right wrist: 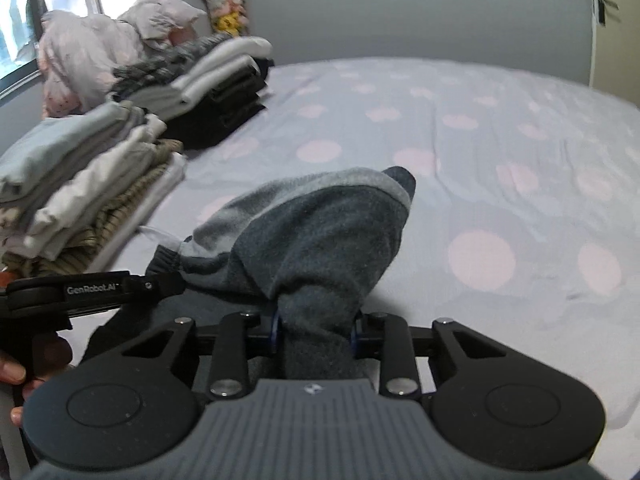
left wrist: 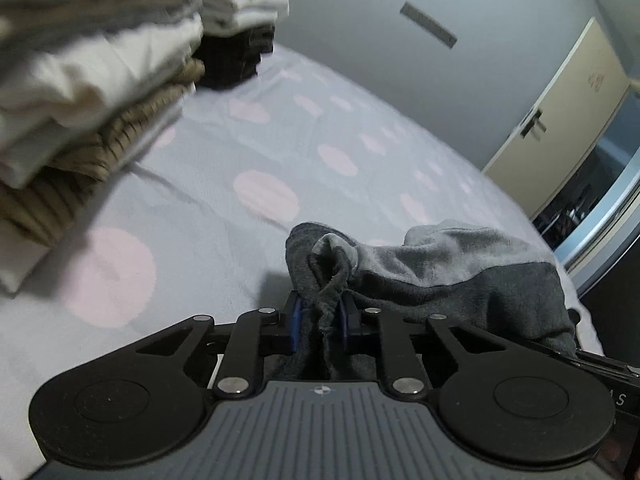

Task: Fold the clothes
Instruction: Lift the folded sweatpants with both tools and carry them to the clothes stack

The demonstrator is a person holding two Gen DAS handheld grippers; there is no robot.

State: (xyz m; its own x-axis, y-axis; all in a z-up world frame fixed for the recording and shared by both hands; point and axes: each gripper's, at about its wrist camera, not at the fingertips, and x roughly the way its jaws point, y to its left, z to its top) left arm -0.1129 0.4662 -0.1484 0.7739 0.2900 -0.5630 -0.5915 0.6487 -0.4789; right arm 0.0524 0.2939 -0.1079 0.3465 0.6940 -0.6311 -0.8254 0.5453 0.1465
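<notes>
A dark grey garment with a lighter grey band (left wrist: 460,276) lies bunched at the near edge of the bed. My left gripper (left wrist: 323,316) is shut on a gathered fold of it, the cloth pinched between the blue pads. In the right wrist view the same garment (right wrist: 320,232) rises in a hump in front of my right gripper (right wrist: 316,330), which is shut on a thick bunch of it. The left gripper's black body (right wrist: 88,290) shows at the left of that view, held by a hand (right wrist: 12,372).
The bed sheet (right wrist: 460,152) is pale lilac with pink dots. Stacks of folded clothes (right wrist: 92,196) stand along the left side, with a darker stack (right wrist: 224,88) and pink pillows (right wrist: 100,48) behind. A wall and a cream door (left wrist: 560,112) lie beyond the bed.
</notes>
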